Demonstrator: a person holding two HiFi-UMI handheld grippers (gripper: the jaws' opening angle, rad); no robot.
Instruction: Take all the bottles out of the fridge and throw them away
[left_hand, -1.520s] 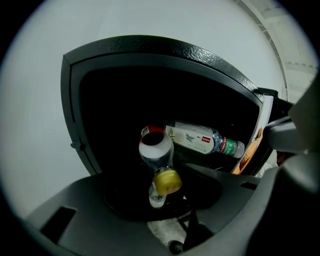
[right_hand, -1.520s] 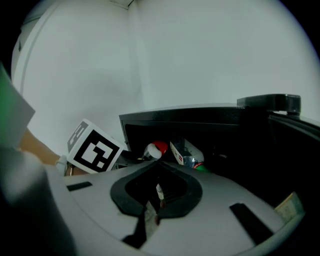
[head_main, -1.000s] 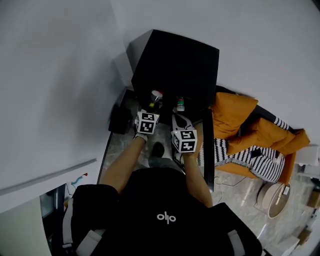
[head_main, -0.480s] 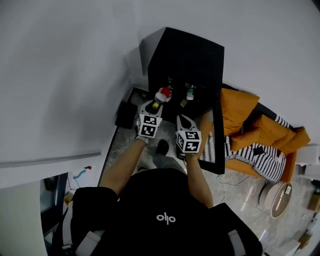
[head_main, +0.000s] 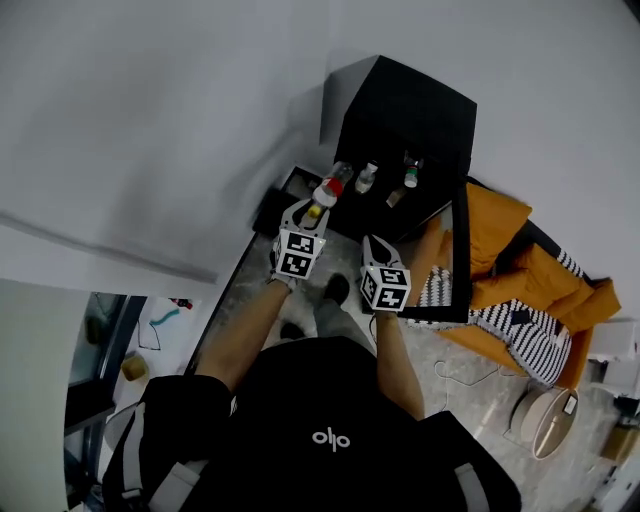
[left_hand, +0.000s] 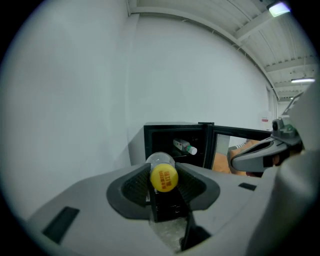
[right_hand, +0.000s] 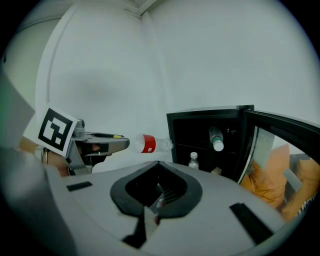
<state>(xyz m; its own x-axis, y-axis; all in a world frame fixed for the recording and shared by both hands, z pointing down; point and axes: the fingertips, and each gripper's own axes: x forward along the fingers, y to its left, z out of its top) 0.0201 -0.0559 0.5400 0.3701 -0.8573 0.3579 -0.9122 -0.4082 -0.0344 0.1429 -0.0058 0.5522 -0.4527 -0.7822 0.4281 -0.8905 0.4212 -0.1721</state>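
My left gripper (head_main: 314, 210) is clamped on a clear bottle (head_main: 329, 188) with a red label. In the left gripper view its yellow cap faces the camera, wedged between the two dark pads (left_hand: 136, 183), and the body points away toward the fridge (head_main: 408, 108). From the right gripper view the bottle lies roughly level in the air, cap end in the jaws and base toward the fridge. It is outside the cabinet, just left of its opening and in front of the white wall (head_main: 150, 130). My right gripper (head_main: 373, 245) sits to the right of the left one and a bit nearer to me. Its jaws are closed together with nothing between them. The fridge is a small black box in the far corner, and its door (head_main: 461, 255) is swung open to the right. Inside, two more bottles show from the head view. One bottle (right_hand: 216, 138) with a white cap lies tipped on the upper level. A smaller bottle (right_hand: 194, 160), also white-capped, stands upright below it and to the left. An orange jacket (head_main: 503, 245) and a black-and-white striped cloth (head_main: 535, 340) lie on the floor right of the door.
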